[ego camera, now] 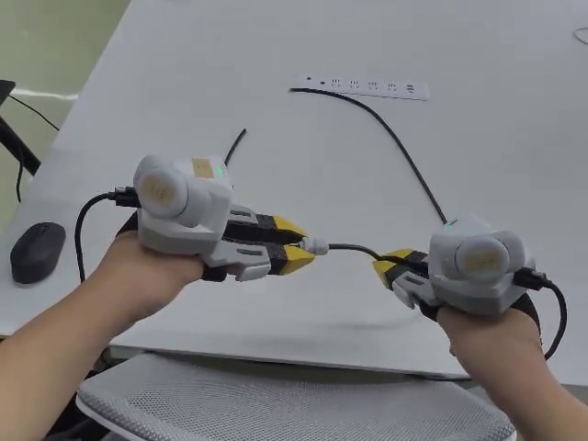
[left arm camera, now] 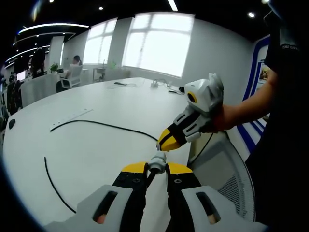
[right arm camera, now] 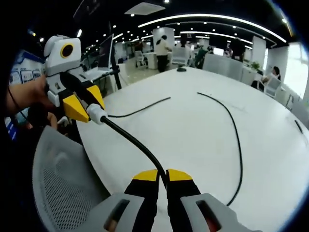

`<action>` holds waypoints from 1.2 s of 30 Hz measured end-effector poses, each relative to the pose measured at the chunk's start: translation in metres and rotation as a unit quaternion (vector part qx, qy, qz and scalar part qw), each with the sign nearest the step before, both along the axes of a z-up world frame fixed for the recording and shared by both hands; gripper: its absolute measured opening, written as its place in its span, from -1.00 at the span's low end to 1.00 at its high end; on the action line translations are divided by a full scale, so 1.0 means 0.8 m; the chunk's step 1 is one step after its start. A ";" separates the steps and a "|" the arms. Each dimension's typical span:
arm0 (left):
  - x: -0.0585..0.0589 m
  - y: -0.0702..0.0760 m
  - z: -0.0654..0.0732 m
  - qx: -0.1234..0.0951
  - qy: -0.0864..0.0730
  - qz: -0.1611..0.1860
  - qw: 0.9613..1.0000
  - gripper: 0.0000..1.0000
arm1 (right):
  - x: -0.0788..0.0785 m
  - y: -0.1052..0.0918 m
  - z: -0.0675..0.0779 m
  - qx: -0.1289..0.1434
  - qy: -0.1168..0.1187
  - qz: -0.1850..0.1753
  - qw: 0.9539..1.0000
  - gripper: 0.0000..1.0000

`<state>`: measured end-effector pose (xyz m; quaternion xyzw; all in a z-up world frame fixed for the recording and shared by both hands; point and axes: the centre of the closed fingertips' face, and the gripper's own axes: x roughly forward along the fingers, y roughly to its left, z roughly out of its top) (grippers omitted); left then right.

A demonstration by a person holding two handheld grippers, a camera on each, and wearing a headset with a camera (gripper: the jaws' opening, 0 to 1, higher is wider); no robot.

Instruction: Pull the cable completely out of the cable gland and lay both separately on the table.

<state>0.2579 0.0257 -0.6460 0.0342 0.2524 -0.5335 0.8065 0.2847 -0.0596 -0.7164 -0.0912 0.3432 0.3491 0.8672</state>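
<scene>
Pinching the cable gland (ego camera: 315, 246) in the left gripper (ego camera: 301, 246) fingers, clamping the cable (ego camera: 354, 249) in the right gripper (ego camera: 384, 264) fingers, holding both above the worktop (ego camera: 276, 138) edge. Likely needing a straight, steady pull apart along the cable.

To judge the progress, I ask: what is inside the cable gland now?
The black cable enters the white cable gland, which the left tongs clamp; the right tongs hold the cable. How far it reaches inside is covered by the gland body and the tongs.
</scene>
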 end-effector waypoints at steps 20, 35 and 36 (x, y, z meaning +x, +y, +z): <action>-0.003 0.006 -0.004 0.002 0.004 0.007 1.000 -0.70 | -0.008 -0.006 -0.017 0.043 0.054 -0.041 0.997 -0.97; 0.001 0.006 -0.002 -0.001 0.006 0.008 1.000 -0.70 | -0.007 -0.005 -0.002 -0.011 -0.007 0.006 1.000 -0.95; 0.001 0.007 -0.002 -0.001 0.006 0.008 1.000 -0.70 | -0.009 -0.004 0.000 -0.012 -0.008 0.009 1.000 -0.94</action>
